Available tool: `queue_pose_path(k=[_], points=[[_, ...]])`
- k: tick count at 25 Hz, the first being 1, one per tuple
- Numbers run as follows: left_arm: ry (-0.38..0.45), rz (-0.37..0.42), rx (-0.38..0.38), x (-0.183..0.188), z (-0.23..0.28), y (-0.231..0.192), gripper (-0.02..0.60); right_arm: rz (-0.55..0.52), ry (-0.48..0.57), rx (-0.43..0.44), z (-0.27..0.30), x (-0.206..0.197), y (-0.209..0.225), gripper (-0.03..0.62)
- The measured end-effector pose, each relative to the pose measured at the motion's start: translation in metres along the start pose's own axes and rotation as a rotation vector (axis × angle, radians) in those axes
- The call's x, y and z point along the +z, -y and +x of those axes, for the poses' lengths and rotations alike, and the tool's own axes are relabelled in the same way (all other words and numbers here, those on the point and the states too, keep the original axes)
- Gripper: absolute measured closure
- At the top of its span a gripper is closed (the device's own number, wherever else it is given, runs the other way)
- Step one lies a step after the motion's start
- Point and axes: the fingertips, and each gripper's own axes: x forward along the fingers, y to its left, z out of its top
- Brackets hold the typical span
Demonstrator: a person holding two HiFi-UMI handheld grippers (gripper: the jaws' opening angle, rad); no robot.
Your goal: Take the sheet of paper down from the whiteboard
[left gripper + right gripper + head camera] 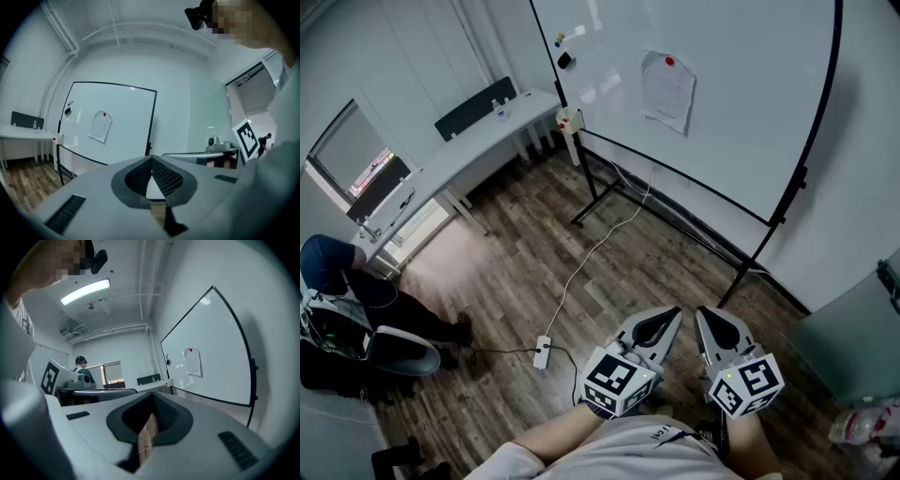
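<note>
A white sheet of paper (pixel 667 91) hangs on the whiteboard (pixel 750 103), pinned at its top by a red magnet (pixel 669 62). The sheet also shows small and far off in the left gripper view as the paper (pixel 100 125) and in the right gripper view as the paper (pixel 193 362). Both grippers are held low and close to my body, well short of the board. My left gripper (pixel 676 312) has its jaws together with nothing between them. My right gripper (pixel 701 312) sits beside it, jaws also together and empty.
The whiteboard stands on a black frame with legs (pixel 598 199) on the wooden floor. A white cable runs to a power strip (pixel 542 353). A long white desk (pixel 464 145) lines the left wall. A person (pixel 337 281) sits at the far left.
</note>
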Motion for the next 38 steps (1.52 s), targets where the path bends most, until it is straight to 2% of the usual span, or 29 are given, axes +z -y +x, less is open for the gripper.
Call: queue_pose_path(k=[5, 13, 17, 23, 28, 38], points=[[0.017, 0.014, -0.017, 0.019, 0.022, -0.059, 0.568, 0.009, 0.016, -0.004, 0.061, 0.014, 0.007, 0.580], [0.067, 0.094, -0.077, 0.072, 0.056, -0.150, 0.568, -0.073, 0.065, -0.093, 0.156, 0.064, 0.024, 0.580], [0.063, 0.094, -0.105, 0.072, 0.074, -0.184, 0.568, -0.078, 0.063, -0.136, 0.187, 0.064, 0.039, 0.580], [0.042, 0.076, -0.108, 0.072, 0.093, -0.222, 0.568, -0.061, 0.064, -0.165, 0.224, 0.070, 0.060, 0.580], [0.041, 0.080, -0.081, 0.072, 0.110, -0.245, 0.568, -0.052, 0.073, -0.150, 0.249, 0.071, 0.078, 0.580], [0.053, 0.150, -0.008, 0.114, 0.217, -0.314, 0.568, -0.036, 0.106, -0.097, 0.335, 0.108, 0.178, 0.580]])
